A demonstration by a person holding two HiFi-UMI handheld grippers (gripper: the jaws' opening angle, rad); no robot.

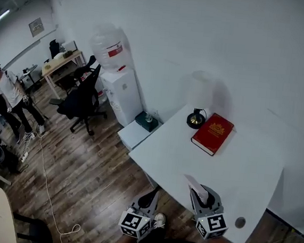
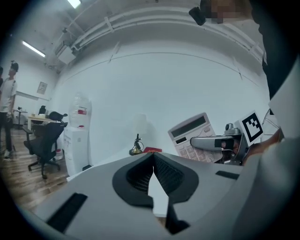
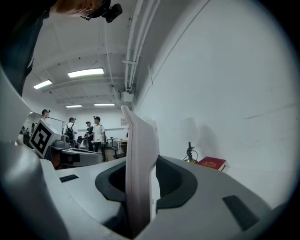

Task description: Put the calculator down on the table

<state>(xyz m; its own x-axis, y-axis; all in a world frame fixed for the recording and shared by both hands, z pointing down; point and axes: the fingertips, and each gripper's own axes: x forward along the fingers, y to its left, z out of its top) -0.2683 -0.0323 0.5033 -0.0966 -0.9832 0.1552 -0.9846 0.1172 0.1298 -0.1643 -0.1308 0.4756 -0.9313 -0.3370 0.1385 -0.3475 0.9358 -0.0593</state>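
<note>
Left gripper view shows calculator (image 2: pixel 188 127) keypad; right gripper view only edge.

The calculator (image 3: pixel 136 136) stood edge-on to the right gripper (image 3: pixel 140 161), so its keys faced away from that camera and its lower end was buried between the jaws. In the left gripper view one of that gripper's fingers (image 2: pixel 206 142) covered a band of keys. A round thing (image 1: pixel 240 222) just right of the gripper was too small to tell.
</note>
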